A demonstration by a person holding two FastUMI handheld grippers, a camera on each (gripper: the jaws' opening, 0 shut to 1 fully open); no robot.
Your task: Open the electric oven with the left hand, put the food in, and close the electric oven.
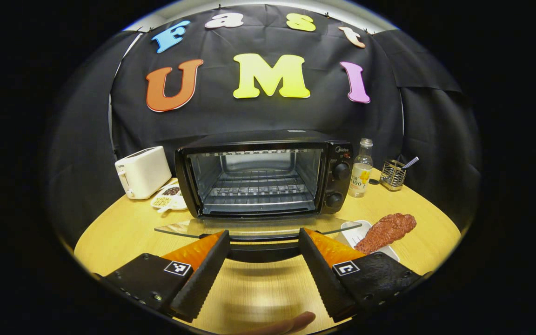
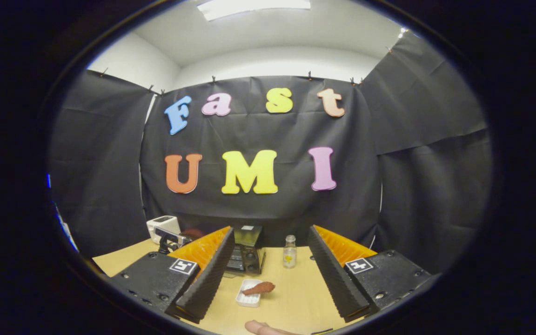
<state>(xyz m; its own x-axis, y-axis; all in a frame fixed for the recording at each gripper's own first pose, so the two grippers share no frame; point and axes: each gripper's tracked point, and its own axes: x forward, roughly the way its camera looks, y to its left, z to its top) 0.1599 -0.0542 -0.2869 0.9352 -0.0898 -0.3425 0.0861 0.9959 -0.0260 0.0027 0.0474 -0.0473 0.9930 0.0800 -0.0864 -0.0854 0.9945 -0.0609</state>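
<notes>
Black cloth hangs behind a round light-wood table in the left gripper view. On the table stands the electric oven, its glass door folded down flat toward the camera and the wire racks inside bare. A white toaster sits to the oven's left, with a small dish of grains in front of it. On the oven's right are a clear bottle and, farther right, a wire holder. The food, a reddish-brown piece, lies across a white tray near the door's right corner. The left gripper hovers just in front of the door handle, its fingers spread wide apart and holding nothing. A fingertip shows at the bottom edge.

From the right gripper view, held higher and farther back, white wall and ceiling with a light panel rise above the black cloth. The table lies below, with the oven, toaster and bottle at its far side. The food rests on its tray, nearer than the oven. The right gripper has its fingers wide apart, empty. A fingertip shows at the bottom.
</notes>
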